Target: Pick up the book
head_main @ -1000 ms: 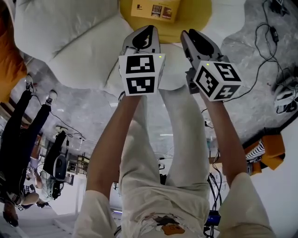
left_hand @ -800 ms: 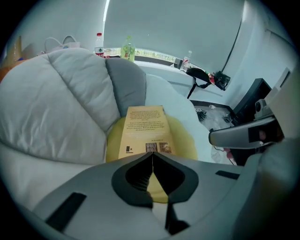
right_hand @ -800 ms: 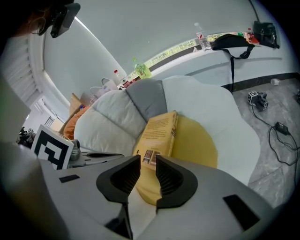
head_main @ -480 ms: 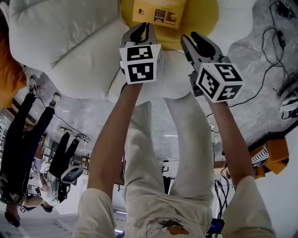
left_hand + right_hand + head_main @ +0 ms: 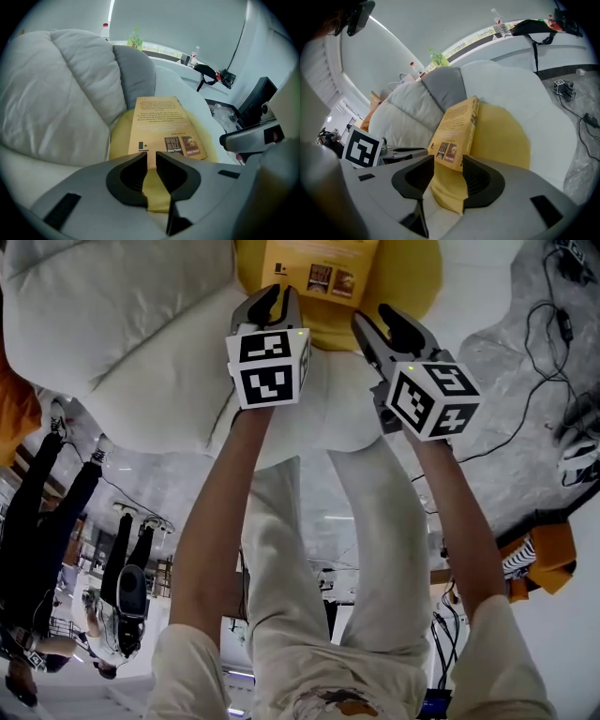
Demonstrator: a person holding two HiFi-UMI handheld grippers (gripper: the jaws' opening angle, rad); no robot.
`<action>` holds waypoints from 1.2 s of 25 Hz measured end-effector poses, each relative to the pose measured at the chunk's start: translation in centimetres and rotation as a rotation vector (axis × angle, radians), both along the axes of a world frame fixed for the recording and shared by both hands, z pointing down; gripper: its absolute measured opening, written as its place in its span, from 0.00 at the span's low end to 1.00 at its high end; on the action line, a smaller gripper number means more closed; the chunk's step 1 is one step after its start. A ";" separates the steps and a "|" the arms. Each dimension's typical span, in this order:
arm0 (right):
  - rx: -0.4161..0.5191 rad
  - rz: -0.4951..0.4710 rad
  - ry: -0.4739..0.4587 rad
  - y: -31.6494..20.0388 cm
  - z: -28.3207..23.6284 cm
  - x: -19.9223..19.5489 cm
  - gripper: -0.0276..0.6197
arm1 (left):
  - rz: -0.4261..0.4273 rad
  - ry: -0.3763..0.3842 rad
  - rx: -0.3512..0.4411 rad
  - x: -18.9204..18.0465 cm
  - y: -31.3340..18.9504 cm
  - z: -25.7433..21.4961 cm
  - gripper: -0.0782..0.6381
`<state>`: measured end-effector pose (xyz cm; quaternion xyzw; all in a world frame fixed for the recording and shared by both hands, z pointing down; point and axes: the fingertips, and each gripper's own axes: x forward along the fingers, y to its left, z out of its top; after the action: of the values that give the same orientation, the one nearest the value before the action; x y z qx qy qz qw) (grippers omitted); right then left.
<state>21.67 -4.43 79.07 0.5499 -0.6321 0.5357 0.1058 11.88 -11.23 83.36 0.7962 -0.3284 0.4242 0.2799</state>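
Tan book [image 5: 161, 126] lies flat, long axis pointing away from the left claw [image 5: 151, 157], barely parted, and the right claw [image 5: 447, 161], just opening, both empty.

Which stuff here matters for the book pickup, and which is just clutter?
Job:
book, lying on the yellow cushion

Just lying about:
white pillows, grey cushion, green bottle, bystander
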 end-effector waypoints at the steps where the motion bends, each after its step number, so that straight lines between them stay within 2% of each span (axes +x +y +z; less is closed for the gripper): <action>1: -0.005 0.002 -0.004 0.0 0.4 0.0 0.34 | 0.007 -0.007 0.000 -0.2 0.0 0.4 0.18; 3: -0.017 0.004 -0.009 -0.1 1.4 0.0 0.35 | 0.008 -0.019 -0.022 -0.5 0.1 1.5 0.17; 7: -0.046 -0.007 -0.014 0.1 3.6 -0.2 0.37 | -0.024 0.007 -0.069 -0.6 0.2 2.7 0.18; 22: -0.045 0.000 -0.118 -1.9 7.0 -1.8 0.43 | -0.013 0.049 -0.067 -0.8 0.2 3.2 0.18; 28: -0.074 0.085 -0.192 -2.7 7.9 -1.7 0.43 | -0.014 0.069 -0.069 -0.8 0.0 3.3 0.18; 30: -0.056 0.077 -0.211 -3.1 7.3 -2.0 0.42 | -0.038 0.069 -0.065 -1.2 -0.3 3.3 0.18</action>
<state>19.70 -7.54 86.38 0.5109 -0.6031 0.6117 0.0332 10.68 -11.56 86.61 0.7946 -0.3195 0.4015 0.3247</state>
